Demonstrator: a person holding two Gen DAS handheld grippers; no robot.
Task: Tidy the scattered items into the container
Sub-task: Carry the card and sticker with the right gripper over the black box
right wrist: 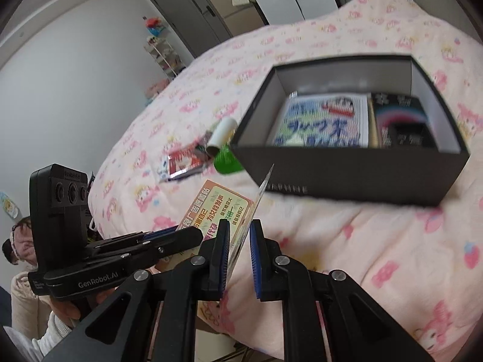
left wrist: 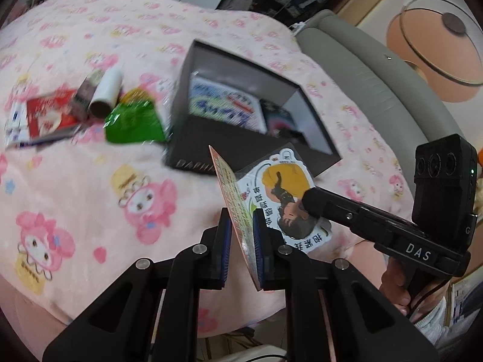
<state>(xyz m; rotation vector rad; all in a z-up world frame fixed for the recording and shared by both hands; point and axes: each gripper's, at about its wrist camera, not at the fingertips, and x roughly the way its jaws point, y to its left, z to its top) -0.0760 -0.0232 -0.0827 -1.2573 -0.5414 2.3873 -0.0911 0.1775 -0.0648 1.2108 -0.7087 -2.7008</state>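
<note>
A printed card [left wrist: 241,208] is pinched at once by the left gripper [left wrist: 243,220] and the right gripper [right wrist: 240,229], both clamped narrow on it, and is held in the air just in front of the black box [right wrist: 347,178]. The box lies open on a pink blanket [left wrist: 90,187], with a booklet [right wrist: 326,120] and a dark packet [right wrist: 401,120] already inside. Bare blanket is seen in front of the box. Just left of the box a green packet [left wrist: 132,120], a white tube [left wrist: 105,93] and a red packet [left wrist: 48,114] are clustered.
</note>
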